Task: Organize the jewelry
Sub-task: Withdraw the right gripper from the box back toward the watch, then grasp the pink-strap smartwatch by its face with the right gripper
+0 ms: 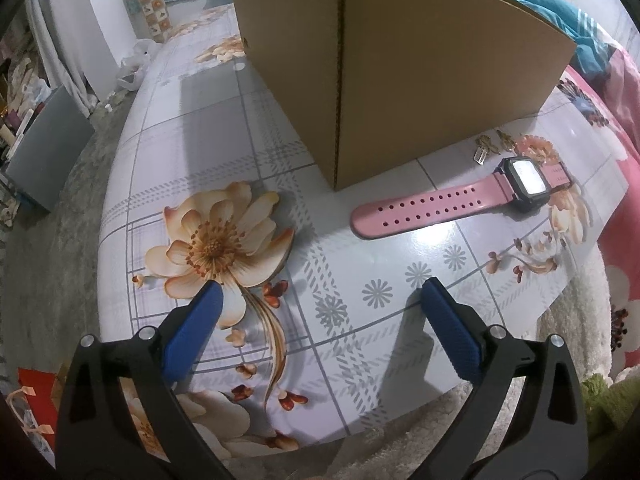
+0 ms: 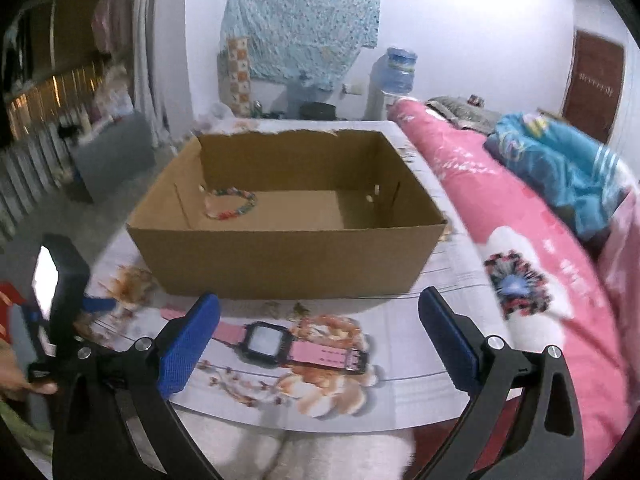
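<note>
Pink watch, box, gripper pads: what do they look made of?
Pink watch: the strap looks like glossy rubber or silicone, smooth with punched holes; the case is dark, probably plastic, and the face glares.
Box: matte brown corrugated cardboard, with a torn back edge and a folded corner seam.
Pads of the open left gripper: blue, finely textured, likely rubber or printed plastic, on black plastic arms.

Watch [image 2: 280, 346] before box [image 2: 288, 256] (bracelet [image 2: 232, 204] inside)

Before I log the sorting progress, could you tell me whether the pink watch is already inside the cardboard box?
No, the pink watch lies on the floral tablecloth in front of the cardboard box.
</note>
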A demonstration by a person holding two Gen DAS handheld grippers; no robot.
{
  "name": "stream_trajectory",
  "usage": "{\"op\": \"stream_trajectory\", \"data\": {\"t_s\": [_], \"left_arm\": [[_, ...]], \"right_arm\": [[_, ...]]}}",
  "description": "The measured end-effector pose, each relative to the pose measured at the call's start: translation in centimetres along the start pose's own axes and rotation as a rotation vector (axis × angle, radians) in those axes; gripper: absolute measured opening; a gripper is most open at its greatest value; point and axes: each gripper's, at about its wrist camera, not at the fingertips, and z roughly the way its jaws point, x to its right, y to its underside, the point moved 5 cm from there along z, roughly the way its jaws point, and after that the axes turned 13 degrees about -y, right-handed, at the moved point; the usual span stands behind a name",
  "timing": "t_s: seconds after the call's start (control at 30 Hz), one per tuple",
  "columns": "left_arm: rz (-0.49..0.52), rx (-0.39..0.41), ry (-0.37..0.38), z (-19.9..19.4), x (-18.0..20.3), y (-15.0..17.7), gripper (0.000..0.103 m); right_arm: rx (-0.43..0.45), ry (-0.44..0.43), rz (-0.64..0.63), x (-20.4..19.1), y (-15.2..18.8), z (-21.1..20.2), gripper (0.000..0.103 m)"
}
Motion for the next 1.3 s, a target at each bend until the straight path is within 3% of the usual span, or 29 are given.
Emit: {"op": "stream_trajectory", "data": {"t_s": [0.27,0.83,1.07,1.3], "left_arm": [[0.011,0.010,0.012,0.4,-0.1,-0.2,0.096],[0.016,0.012,0.012,0.4,0.0,-0.2,0.096],[0.021,0.018,0.015,0.4,0.0,-0.1,0.096],[0.021,0.053,0.019,0.3,0.0,0.0,0.096]], "right_arm": [[0.026,-0.067,0.116,0.5,0.9,-0.1,0.097],[0.031,-0.130,0.149,0.3,0.9,0.1,0.097],[0.006,-0.201,0.203,1.3,2.5,0.7,0.097],[-0.023,-0.225,0.190,2.8,5.3,1.0,0.085]]}}
